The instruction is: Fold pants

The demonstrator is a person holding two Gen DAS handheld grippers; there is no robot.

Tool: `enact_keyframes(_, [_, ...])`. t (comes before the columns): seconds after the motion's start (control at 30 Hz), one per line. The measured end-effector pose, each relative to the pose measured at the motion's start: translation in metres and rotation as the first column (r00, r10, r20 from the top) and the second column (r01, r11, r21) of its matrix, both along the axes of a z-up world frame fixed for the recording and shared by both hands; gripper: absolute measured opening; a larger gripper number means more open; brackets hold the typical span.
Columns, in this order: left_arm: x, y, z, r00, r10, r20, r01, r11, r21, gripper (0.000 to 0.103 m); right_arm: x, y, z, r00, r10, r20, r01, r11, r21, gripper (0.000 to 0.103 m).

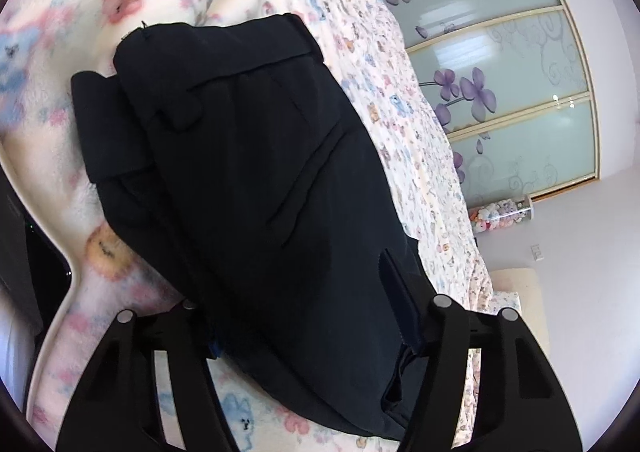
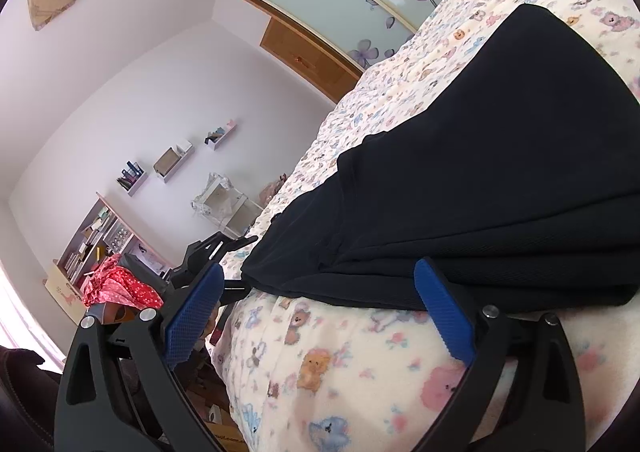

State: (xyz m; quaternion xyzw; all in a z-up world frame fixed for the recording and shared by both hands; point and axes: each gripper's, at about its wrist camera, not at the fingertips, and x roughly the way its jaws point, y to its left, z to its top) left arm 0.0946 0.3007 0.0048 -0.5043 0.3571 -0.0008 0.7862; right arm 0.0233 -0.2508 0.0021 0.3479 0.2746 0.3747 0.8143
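Here, pants [image 1: 256,172] cover floral bedspread [image 1: 400,92].

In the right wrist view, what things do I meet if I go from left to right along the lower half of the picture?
Red patterned cloth → left blue ribbed finger pad of the right gripper → cream fleece blanket with bear print → right blue ribbed finger pad, its tip at the edge of the folded black pants.

Black pants [image 1: 256,180] on cream blanket [image 1: 80,192] (pastel bears).
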Motion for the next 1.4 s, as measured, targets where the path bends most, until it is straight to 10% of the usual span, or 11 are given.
enact_keyframes(0.23, [0.008, 0.005, -0.005, 0.995, 0.068, -0.067, -0.069, 0.998, -0.016, 0.025, -0.002, 0.001, 0.000, 1.000, 0.004, 0.002, -0.004, 1.000, 0.010, 0.099])
enact_keyframes(0.4, [0.019, -0.019, 0.034, 0.996, 0.031, -0.079, -0.014, 0.976, 0.216, 0.020, -0.002, 0.000, -0.001, 1.000, 0.004, 0.005, -0.004, 0.999, 0.035, 0.100])
enact_keyframes(0.57, [0.033, -0.066, 0.088, 0.997, -0.044, -0.071, 0.073, 0.870, 0.487, 0.017, -0.001, -0.008, -0.001, 1.000, -0.006, 0.000, 0.006, 0.995, 0.104, 0.100])
enact_keyframes(0.77, [0.046, -0.159, 0.146, 0.978, -0.208, -0.032, 0.167, 0.674, 0.720, 0.014, -0.004, -0.017, 0.005, 0.999, -0.043, 0.023, 0.039, 0.988, 0.146, 0.100])
enact_keyframes(0.97, [0.042, -0.281, 0.170, 0.888, -0.459, 0.027, 0.256, 0.543, 0.800, 0.012, -0.011, -0.042, 0.014, 0.985, -0.159, 0.068, 0.144, 0.972, 0.185, 0.100])
enact_keyframes(1.2, [0.005, -0.412, 0.110, 0.670, -0.742, -0.022, 0.443, 0.375, 0.814, 0.012, -0.024, -0.100, 0.010, 0.888, -0.460, 0.005, 0.441, 0.855, 0.272, 0.100])
enact_keyframes(1.4, [-0.009, -0.429, 0.082, 0.635, -0.772, -0.046, 0.480, 0.347, 0.805, 0.012, -0.019, -0.116, -0.005, 0.847, -0.523, -0.092, 0.524, 0.796, 0.302, 0.101])
